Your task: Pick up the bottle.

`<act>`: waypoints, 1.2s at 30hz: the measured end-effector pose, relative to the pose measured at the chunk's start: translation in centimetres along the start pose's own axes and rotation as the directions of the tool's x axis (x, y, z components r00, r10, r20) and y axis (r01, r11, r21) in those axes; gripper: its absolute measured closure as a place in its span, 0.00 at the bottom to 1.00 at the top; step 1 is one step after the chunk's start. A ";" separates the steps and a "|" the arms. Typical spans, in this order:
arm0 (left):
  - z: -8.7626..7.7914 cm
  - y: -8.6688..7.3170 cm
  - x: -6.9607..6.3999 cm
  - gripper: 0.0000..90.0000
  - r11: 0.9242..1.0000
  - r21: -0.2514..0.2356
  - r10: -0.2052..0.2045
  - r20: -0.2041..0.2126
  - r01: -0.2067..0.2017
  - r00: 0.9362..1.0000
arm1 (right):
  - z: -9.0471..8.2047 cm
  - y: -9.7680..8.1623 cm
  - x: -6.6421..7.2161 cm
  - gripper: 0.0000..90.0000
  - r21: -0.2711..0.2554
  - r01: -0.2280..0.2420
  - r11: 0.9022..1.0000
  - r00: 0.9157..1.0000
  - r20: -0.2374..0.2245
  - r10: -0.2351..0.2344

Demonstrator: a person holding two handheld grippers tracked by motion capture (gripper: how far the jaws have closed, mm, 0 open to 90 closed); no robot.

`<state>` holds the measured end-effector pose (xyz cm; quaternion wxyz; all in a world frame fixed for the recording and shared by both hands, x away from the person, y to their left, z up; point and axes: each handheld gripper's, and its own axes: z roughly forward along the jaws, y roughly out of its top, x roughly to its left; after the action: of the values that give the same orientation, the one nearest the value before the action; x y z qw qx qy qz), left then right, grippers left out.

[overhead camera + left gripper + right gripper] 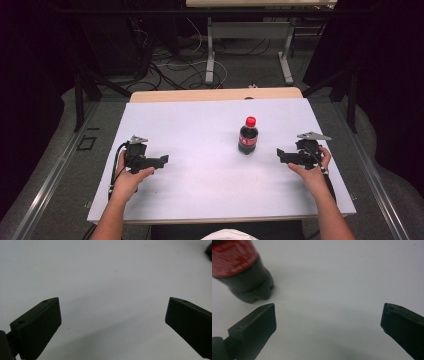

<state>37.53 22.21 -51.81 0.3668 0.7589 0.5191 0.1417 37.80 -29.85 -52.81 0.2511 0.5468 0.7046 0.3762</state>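
White sheeting covered the table (200, 190) on which we worked, and both our hands rested on it. At the left, we held the left gripper (163, 160) low over the sheet in our left hand (131, 181), its jaws pointing toward the middle of the table. In the left gripper view (113, 322) its two black jaws stood wide apart, released, with bare white surface between and ahead of them.

Farther right stood the bottle (248, 135), upright, dark with a red cap (250, 121) and a red label. It was well apart from the left gripper, ahead of its jaws and off toward the far side of them.

At the right, we held the right gripper (280, 153) in our right hand (312, 172), jaws pointing inward toward the middle. It was near the bottle but not touching it. In the right gripper view (328, 320) its jaws were likewise spread wide and held nothing. There the bottle (244, 272) appeared just beyond the tip of the left-hand jaw, outside the gap, with its dark base on the sheet and the red label above.
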 end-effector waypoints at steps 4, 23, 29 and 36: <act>-1.1 0.5 -1.4 0.01 0.999 -0.035 0.035 0.021 -0.034 0.999 | -1.6 0.7 1.2 0.09 -0.047 0.043 0.998 0.999 -0.024 -0.044; -2.7 0.5 -3.4 0.03 0.994 -0.048 0.103 0.042 -0.101 0.994 | 0.0 4.6 5.7 0.18 -0.111 0.201 0.973 0.948 -0.229 -0.222; -2.9 0.4 -3.2 0.04 0.993 -0.033 0.116 0.044 -0.114 0.992 | 1.3 5.1 6.9 0.22 -0.114 0.236 0.965 0.932 -0.256 -0.258; -2.8 0.3 -3.3 0.04 0.993 -0.051 0.109 0.036 -0.108 0.993 | 2.7 5.6 7.7 0.26 -0.089 0.248 0.965 0.923 -0.282 -0.263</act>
<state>34.67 20.40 -49.15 0.3871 0.7793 0.4662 0.1594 41.02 -21.07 -49.50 0.2057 0.3823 0.7890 0.4348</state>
